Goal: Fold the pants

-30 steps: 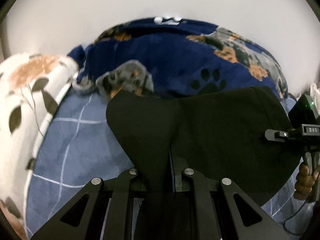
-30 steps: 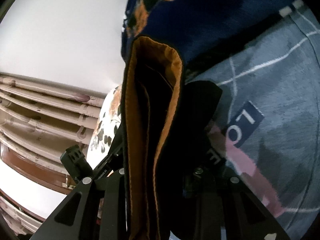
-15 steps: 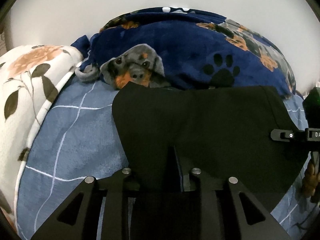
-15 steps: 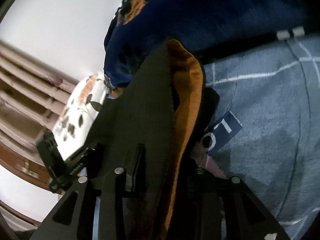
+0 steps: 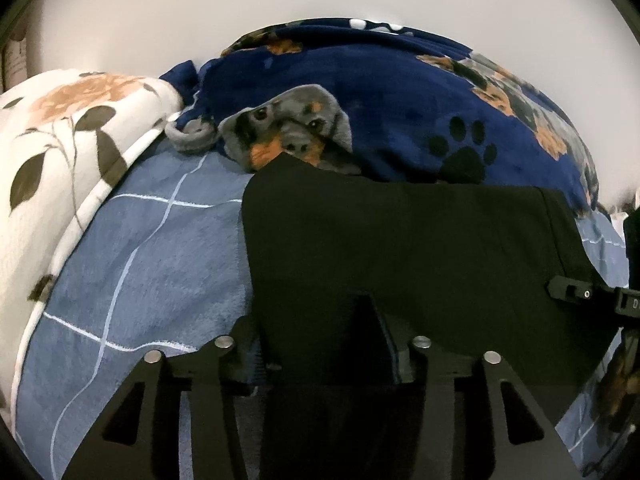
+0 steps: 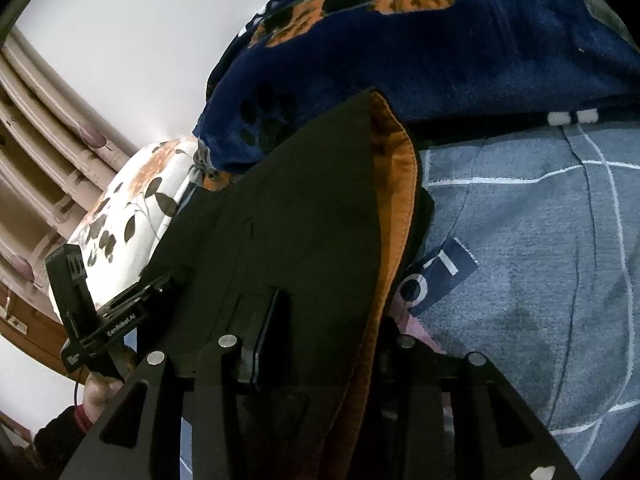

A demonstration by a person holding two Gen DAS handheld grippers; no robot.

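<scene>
Black pants (image 5: pixel 400 248) lie spread on the blue checked sheet (image 5: pixel 160 260). Their near edge runs between the fingers of my left gripper (image 5: pixel 324 344), whose jaws are opening; the cloth sits loose between them. In the right wrist view the pants (image 6: pixel 304 208) show an orange lining (image 6: pixel 396 208) along the folded edge. My right gripper (image 6: pixel 332 328) is shut on that thick fold, its jaws easing slightly. The left gripper's body (image 6: pixel 80 312) shows at the left of that view, held by a hand (image 6: pixel 100 392). The right gripper's body (image 5: pixel 580 292) shows at the right edge of the left view.
A navy dog-print blanket (image 5: pixel 380 100) is heaped just behind the pants against the white wall. A floral white quilt (image 5: pixel 60 140) lies at the left. A dark label patch (image 6: pixel 440 276) is on the sheet right of the fold. Curtains (image 6: pixel 40 140) hang beyond the bed.
My left jaws went from pinching the pants to standing apart, and the cloth settled flat on the sheet. The right gripper rolled, tipping the orange-lined fold from upright to leaning over the pants.
</scene>
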